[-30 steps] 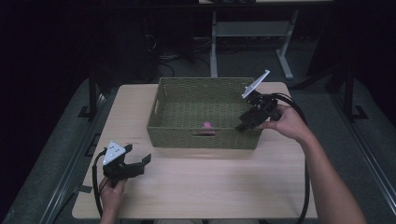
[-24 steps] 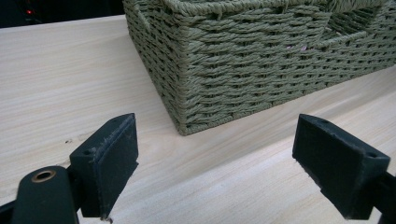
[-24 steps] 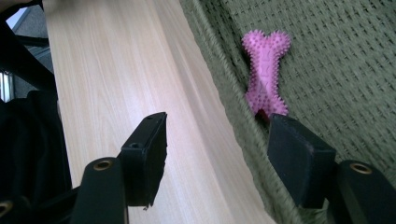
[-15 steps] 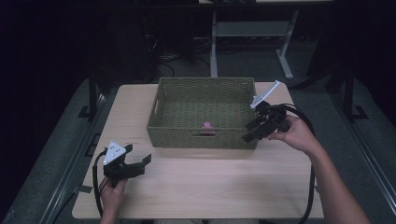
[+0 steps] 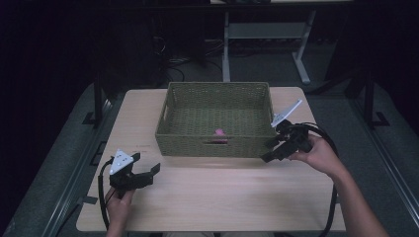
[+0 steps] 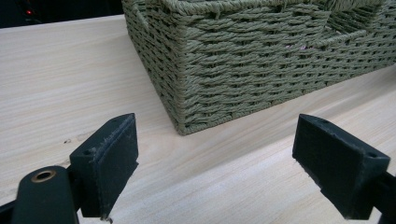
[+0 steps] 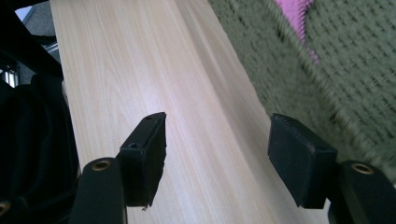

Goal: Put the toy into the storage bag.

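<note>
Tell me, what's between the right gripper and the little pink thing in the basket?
The basket's woven front wall stands between the right gripper, outside on the table, and the pink thing inside. The high view shows this; the right gripper view too.

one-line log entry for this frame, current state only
left tongs: open, empty, over table | right tongs: open, empty, beside basket | pink thing: in basket

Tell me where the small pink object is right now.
In the high view the pink object lies inside the green woven basket, on its floor against the near wall, slightly right of centre, above the handle slot.
</note>
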`<action>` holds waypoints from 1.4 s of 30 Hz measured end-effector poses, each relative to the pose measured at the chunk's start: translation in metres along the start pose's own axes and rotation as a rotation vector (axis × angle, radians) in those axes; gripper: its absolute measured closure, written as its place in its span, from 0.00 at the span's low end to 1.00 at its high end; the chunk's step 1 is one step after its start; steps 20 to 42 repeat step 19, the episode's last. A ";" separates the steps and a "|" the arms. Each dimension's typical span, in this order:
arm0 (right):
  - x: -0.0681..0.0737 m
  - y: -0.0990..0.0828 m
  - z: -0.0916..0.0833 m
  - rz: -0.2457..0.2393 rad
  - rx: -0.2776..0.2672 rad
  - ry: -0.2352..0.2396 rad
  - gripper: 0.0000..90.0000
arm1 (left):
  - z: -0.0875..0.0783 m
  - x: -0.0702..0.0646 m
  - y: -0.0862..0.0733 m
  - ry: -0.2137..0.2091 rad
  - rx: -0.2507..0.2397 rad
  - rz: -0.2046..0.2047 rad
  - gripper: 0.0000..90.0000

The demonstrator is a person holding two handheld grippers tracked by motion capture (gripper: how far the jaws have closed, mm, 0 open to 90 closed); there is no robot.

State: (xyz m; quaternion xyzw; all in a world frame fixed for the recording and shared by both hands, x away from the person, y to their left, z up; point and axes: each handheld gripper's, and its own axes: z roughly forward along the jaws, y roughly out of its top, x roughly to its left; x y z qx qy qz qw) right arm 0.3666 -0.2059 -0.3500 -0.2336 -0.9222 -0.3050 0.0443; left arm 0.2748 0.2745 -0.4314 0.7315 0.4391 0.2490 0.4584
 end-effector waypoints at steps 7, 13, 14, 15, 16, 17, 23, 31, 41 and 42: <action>0.001 -0.017 0.007 0.018 0.003 0.005 0.40 | 0.000 0.000 0.000 0.002 0.000 0.003 0.15; 0.004 -0.031 0.014 0.028 0.000 0.007 0.40 | 0.001 -0.001 0.000 0.000 0.000 0.004 0.15; 0.004 -0.033 0.015 0.027 0.000 0.007 0.40 | 0.001 -0.001 0.000 0.000 0.000 0.005 0.15; 0.005 -0.035 0.016 0.030 0.002 0.009 0.39 | 0.001 -0.001 0.000 -0.001 0.001 0.005 0.15; 0.005 -0.037 0.017 0.031 -0.004 0.009 0.40 | 0.001 -0.001 0.000 0.001 0.001 0.006 0.15; 0.006 -0.040 0.018 0.029 -0.011 0.014 0.39 | 0.001 -0.001 0.000 0.001 0.001 0.005 0.15; 0.008 -0.043 0.020 0.026 -0.015 0.010 0.39 | 0.001 -0.001 0.000 0.002 -0.002 0.002 0.15; 0.008 -0.043 0.020 0.026 -0.015 0.010 0.39 | 0.001 -0.001 0.000 0.002 -0.002 0.002 0.15; 0.008 -0.043 0.020 0.026 -0.015 0.010 0.39 | 0.001 -0.001 0.000 0.002 -0.002 0.002 0.15; 0.008 -0.043 0.020 0.026 -0.015 0.010 0.39 | 0.001 -0.001 0.000 0.002 -0.002 0.002 0.15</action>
